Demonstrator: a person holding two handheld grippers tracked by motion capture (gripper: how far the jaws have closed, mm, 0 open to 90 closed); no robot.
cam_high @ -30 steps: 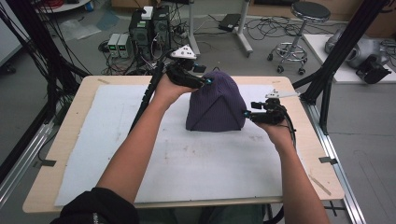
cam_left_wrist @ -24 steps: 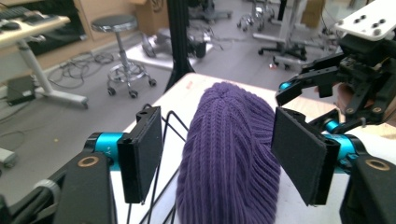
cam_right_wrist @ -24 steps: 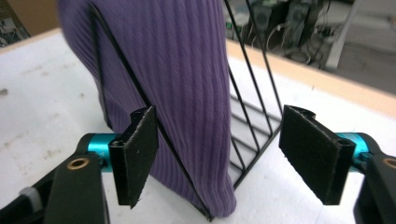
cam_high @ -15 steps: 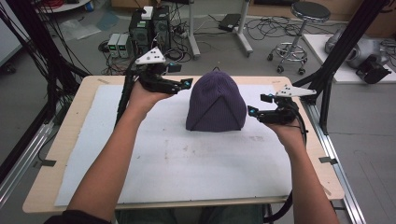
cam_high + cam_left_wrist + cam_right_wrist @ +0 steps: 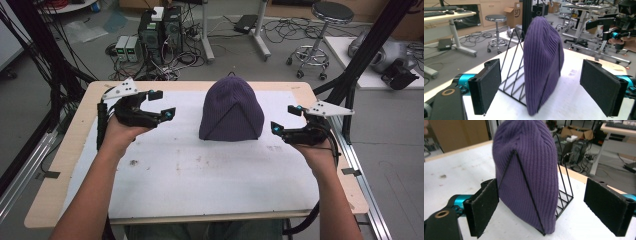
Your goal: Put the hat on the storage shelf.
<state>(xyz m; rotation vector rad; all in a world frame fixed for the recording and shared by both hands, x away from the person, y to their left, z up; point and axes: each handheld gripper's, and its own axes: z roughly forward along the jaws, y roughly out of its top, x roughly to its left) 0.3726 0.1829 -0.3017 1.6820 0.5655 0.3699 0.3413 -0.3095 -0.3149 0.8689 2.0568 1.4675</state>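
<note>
Purple knit beanie (image 5: 231, 111) sits pulled over a black wire rack (image 5: 512, 72) near the middle of the white-covered table (image 5: 200, 185), toward its far edge. Its crown points up, and its hem hangs down almost to the table.

A second ago both tools were at the hat, the left on its upper far side and the right at its lower right edge. Half a second ago they had let go and begun moving outward. Now the left tool (image 5: 159, 105) hovers well to the left of the beanie and the right tool (image 5: 285, 119) well to its right, each with jaws spread wide and nothing between them. Both gripper views look at the hat across open gaps, the black pads (image 5: 487, 87) clear of the fabric.

The beanie has kept its shape and place on the rack through the release. That suggests the dressing of the rack is done or nearly so; only a small tug at the hem might remain.
</note>
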